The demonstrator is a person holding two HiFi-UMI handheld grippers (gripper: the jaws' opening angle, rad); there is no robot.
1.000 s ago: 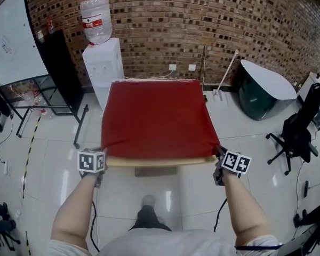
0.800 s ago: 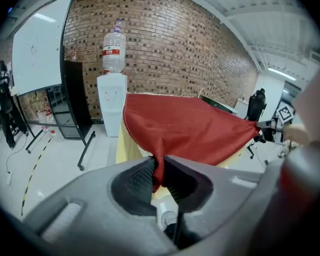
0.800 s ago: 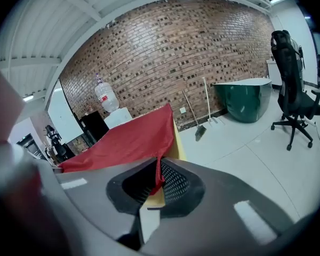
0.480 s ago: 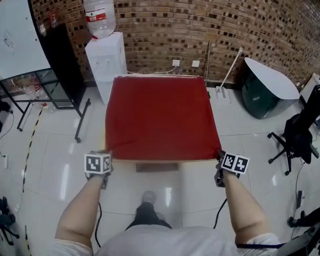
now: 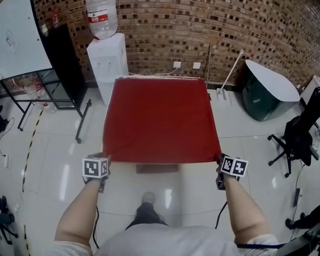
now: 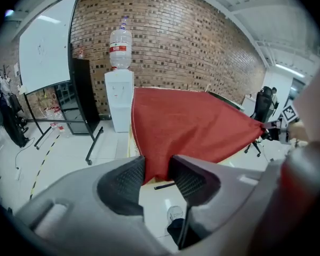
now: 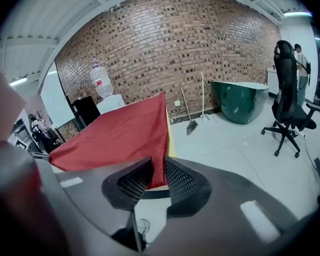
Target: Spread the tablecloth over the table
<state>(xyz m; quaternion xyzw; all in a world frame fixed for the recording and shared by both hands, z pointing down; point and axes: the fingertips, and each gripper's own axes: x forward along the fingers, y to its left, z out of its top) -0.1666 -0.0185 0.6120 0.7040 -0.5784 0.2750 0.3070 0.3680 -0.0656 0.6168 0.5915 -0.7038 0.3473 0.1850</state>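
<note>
Cloth (image 5: pixel 160 119) covers table (image 7: pixel 170 137); its near corners hang off the near edge. L gripper (image 6: pixel 156 169) & R gripper (image 7: pixel 156 177): jaws just opened, corners loose betw. them. Cloth's prob. light, soft, limp, so re-grip at corners.

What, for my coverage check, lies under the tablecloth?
A pale table edge peeks out beside the tablecloth; its top is covered and cannot be seen.
</note>
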